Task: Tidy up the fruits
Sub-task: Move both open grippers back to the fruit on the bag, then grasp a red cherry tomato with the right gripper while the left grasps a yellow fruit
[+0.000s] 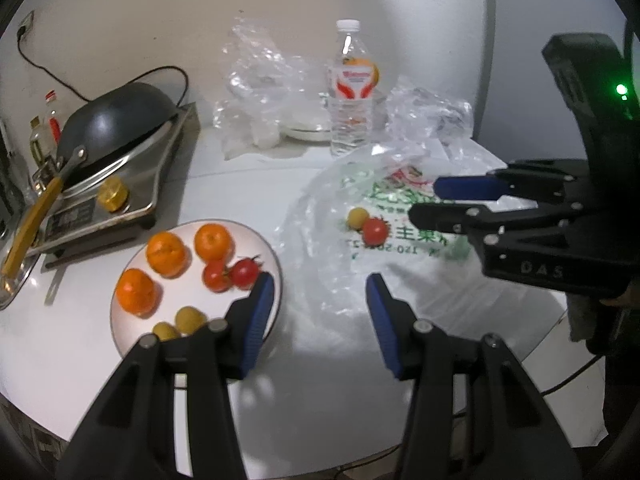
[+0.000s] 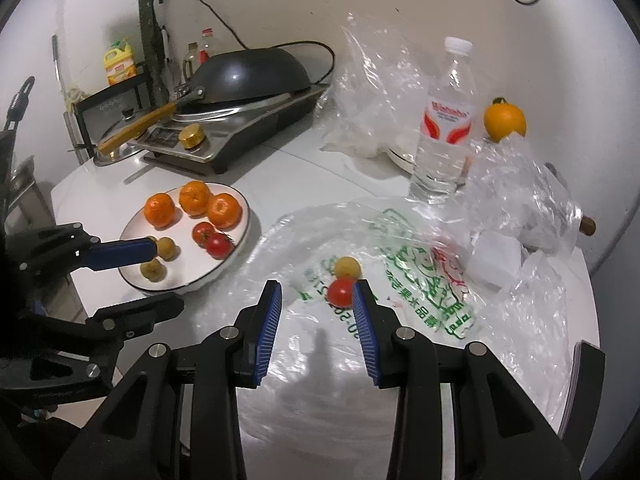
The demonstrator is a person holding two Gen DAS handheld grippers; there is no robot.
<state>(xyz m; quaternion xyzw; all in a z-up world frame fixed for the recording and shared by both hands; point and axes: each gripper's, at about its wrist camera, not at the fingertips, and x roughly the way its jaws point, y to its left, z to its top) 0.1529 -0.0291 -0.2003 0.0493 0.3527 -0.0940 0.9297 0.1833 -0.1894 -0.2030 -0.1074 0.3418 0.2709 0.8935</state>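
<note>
Hovering with both jaws spread and empty: left gripper (image 1: 320, 280) beside the plate (image 1: 264, 248) rim, right gripper (image 2: 316, 286) near the tomato (image 2: 340, 292) on the plastic bag (image 2: 420, 280), bare counter (image 1: 60, 352) nearby.

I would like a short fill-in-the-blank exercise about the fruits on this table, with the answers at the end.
1. The plate holds ____ oranges.
2. The tomato on the plastic bag lies beside a small ____ fruit.
3. Behind the bag stands a water ____.
4. The upside-down wok rests on the ____.

Answers: three; yellow; bottle; stove
</note>
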